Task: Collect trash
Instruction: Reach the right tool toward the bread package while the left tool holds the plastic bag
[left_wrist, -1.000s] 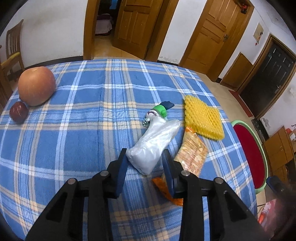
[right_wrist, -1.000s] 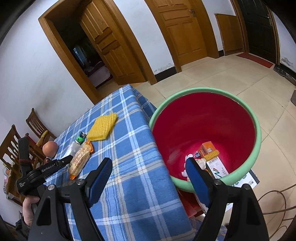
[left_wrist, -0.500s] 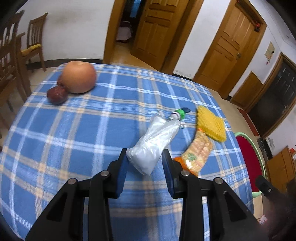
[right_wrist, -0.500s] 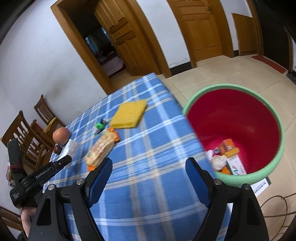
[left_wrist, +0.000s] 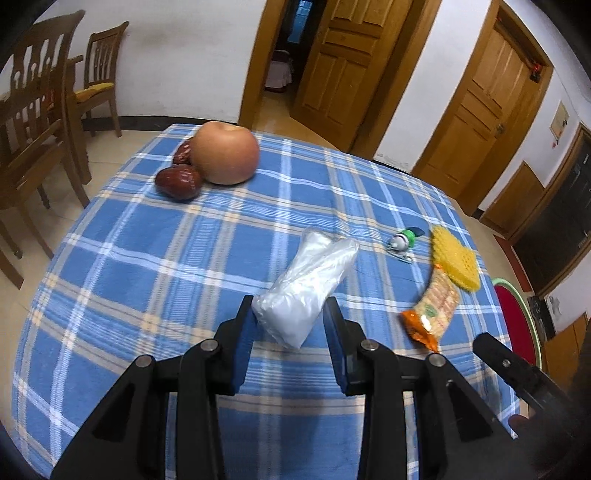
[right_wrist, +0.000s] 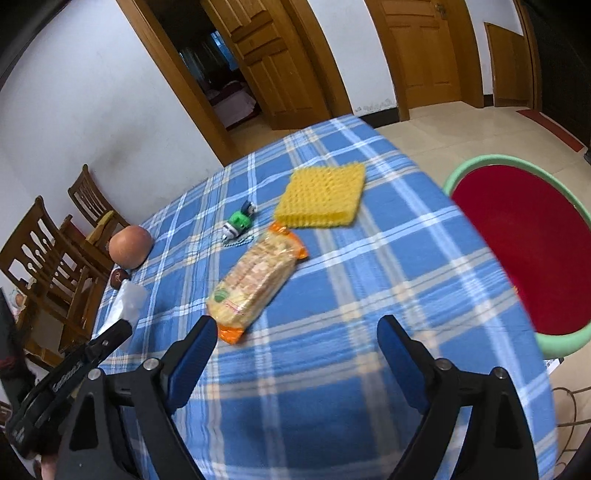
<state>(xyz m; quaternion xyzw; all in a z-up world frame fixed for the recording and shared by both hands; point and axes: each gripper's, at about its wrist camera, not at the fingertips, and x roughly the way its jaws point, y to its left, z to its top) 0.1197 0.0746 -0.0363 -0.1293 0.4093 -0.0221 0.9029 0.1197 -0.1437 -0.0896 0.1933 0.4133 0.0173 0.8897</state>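
My left gripper (left_wrist: 290, 314) is shut on a crumpled clear plastic bag (left_wrist: 306, 280), which hangs just above the blue plaid tablecloth (left_wrist: 147, 280). In the right wrist view the same bag (right_wrist: 129, 299) shows at the far left. My right gripper (right_wrist: 297, 328) hovers over the cloth with its jaws opening wide and nothing between them. An orange cracker packet (right_wrist: 255, 284) lies just ahead of its left finger. Behind the packet lie a yellow bumpy pad (right_wrist: 321, 197) and a small green toy (right_wrist: 240, 221). The bin with a green rim (right_wrist: 480, 164) and red inside stands off the table's right edge.
A large apple (left_wrist: 225, 153) and two dark red dates (left_wrist: 179, 181) sit at the far left of the table. Wooden chairs (left_wrist: 40, 122) stand past that side. Wooden doors and a tiled floor lie beyond the table.
The right gripper swung left from above the bin to over the table, and its jaws widened. The left gripper carried the bag away from the packet, so the apple now looks nearer.
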